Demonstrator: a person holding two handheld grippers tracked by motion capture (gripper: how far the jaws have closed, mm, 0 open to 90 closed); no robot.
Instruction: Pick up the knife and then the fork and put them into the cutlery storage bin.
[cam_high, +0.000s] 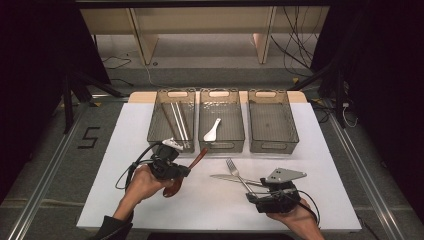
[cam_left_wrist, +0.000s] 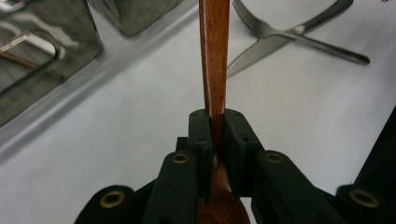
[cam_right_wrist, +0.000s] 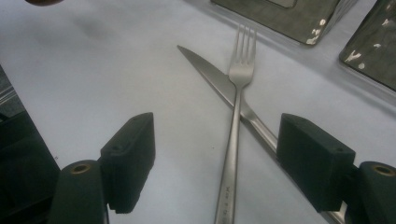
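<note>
My left gripper (cam_high: 184, 171) is shut on the handle of a brown wooden spoon (cam_high: 175, 187), held a little above the white table. In the left gripper view the spoon handle (cam_left_wrist: 215, 65) runs straight up from between the closed jaws of the left gripper (cam_left_wrist: 215, 135). A steel fork (cam_high: 234, 171) lies crossed over a steel knife (cam_high: 225, 177) at the table's middle. My right gripper (cam_high: 256, 191) rests open at their handle ends. In the right gripper view the fork (cam_right_wrist: 233, 121) lies between the spread jaws of the right gripper (cam_right_wrist: 217, 154), and the knife (cam_right_wrist: 210, 74) passes under it.
Three clear bins stand in a row at the back: the left bin (cam_high: 152, 131) holds chopsticks, the middle bin (cam_high: 221, 145) holds a white spoon (cam_high: 212, 130), and the right bin (cam_high: 272, 120) has nothing in it. The table's front edge (cam_high: 210, 227) is near my hands.
</note>
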